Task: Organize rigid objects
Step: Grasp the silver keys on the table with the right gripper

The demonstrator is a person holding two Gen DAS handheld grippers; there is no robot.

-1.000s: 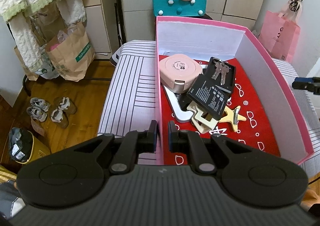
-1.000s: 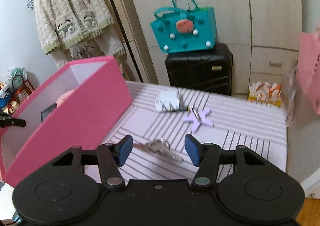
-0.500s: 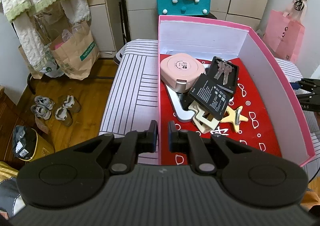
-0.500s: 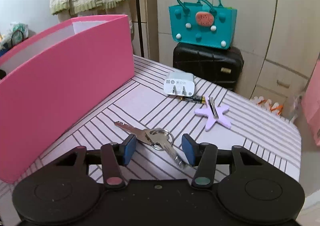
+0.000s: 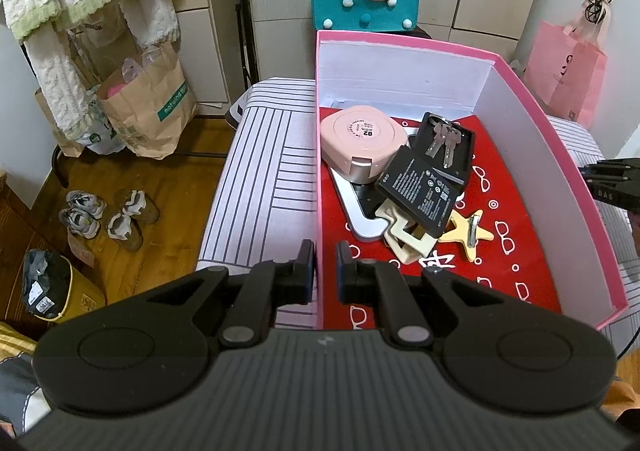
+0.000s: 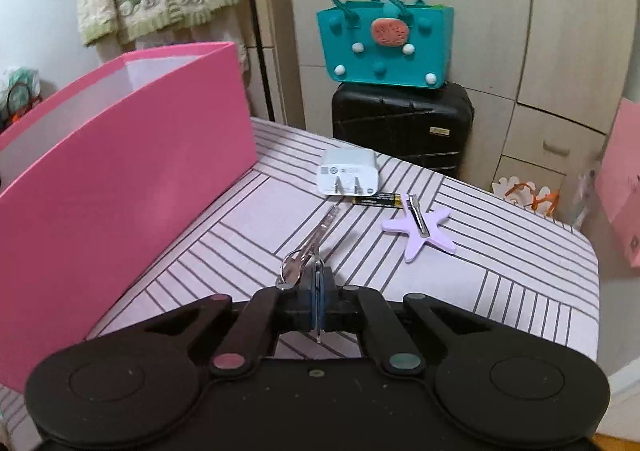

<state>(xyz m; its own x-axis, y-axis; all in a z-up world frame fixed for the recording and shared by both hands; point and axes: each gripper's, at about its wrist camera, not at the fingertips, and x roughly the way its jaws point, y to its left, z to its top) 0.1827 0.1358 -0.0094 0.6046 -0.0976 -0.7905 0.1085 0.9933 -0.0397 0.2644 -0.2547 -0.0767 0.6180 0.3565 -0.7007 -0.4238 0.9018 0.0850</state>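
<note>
**Right gripper clamps the key bunch beside the pink box**

The right gripper [image 6: 318, 301] has its blue pads pressed together on the bunch of keys [image 6: 308, 251], pinching it at the ring end, just over the striped worktop [image 6: 500, 271]. Good spot to take it: the heads and ring are the thickest part, and flat metal like this is light, stiff and slick, so a pinch further out on a blade could let it swivel. Expect the loose keys to dangle and swing from the ring once lifted.

The long axis of the bunch runs away from the gripper, blades pointing far and slightly right, toward the white charger [image 6: 347, 173] and the battery [image 6: 376, 200]. The lilac star clip [image 6: 420, 235] lies just right of that line.

Over on the left, the left gripper [image 5: 322, 271] has its jaws nearly together, straddling the near-left wall of the pink box [image 5: 400, 47]; whether the pads actually press it I cannot tell. Inside already: a pink round case [image 5: 362, 135], a black battery pack [image 5: 420, 187], another set of keys [image 5: 442, 141] and a yellow star clip [image 5: 466, 229].
</note>
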